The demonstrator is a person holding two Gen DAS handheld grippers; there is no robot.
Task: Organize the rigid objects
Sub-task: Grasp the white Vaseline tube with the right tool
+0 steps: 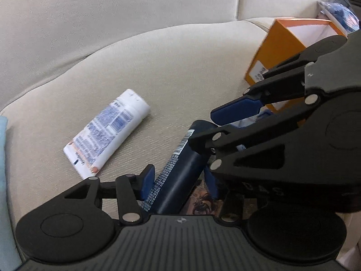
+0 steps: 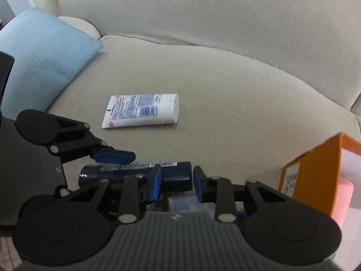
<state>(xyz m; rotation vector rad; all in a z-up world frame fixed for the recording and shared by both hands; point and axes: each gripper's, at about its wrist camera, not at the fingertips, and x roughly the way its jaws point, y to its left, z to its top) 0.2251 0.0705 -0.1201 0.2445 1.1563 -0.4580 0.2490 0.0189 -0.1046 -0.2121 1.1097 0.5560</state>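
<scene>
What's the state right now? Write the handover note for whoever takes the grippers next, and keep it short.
Left gripper: astride the body of the dark blue bottle; firm grip not clear.
Right gripper: fingers either side of the bottle's cap end; grip not clear either.
Things: the bottle lies on its side at the front of the sofa seat; the white tube lies loose further back; the orange box stands open to the right.
Done: nothing visibly packed; the box's contents can't be seen.
Left: probably the bottle, then the tube, into the box.
</scene>
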